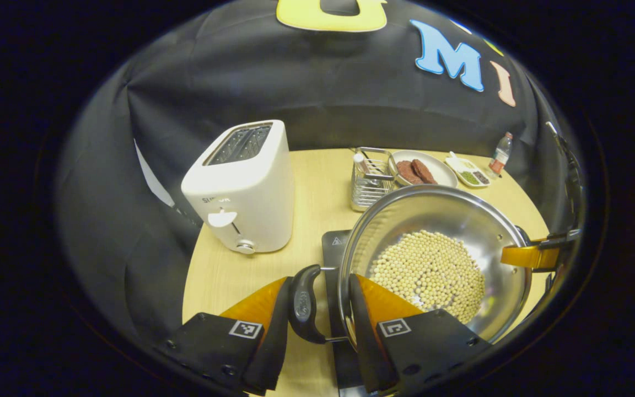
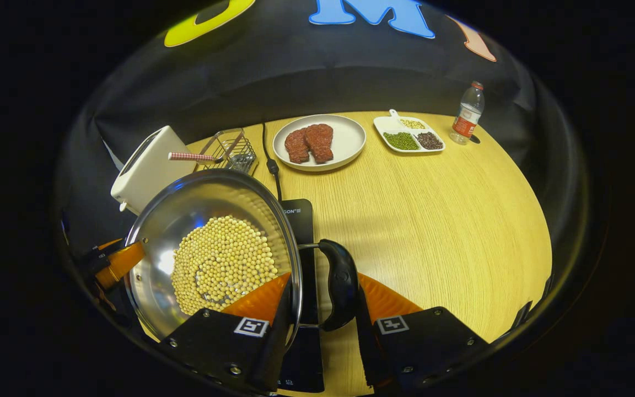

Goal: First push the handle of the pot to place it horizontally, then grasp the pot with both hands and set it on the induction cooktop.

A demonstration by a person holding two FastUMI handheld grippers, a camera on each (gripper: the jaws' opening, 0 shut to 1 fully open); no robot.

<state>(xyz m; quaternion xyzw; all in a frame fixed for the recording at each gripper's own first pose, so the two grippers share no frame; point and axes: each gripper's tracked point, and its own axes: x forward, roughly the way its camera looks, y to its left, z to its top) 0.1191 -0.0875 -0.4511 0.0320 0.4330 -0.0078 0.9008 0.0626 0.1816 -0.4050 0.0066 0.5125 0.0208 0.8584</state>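
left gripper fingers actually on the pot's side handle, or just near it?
Touching. In the left gripper view the left gripper straddles the pot: one finger presses the outside of the black handle, the other sits inside the rim. No gap shows.

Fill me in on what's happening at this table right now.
A person is working two handheld grippers on a steel pot filled with pale beans. The left gripper straddles one black side handle, and the right gripper straddles the opposite handle. The pot sits over the black induction cooktop; whether it rests on it or is held just above is unclear. A white toaster stands nearby.
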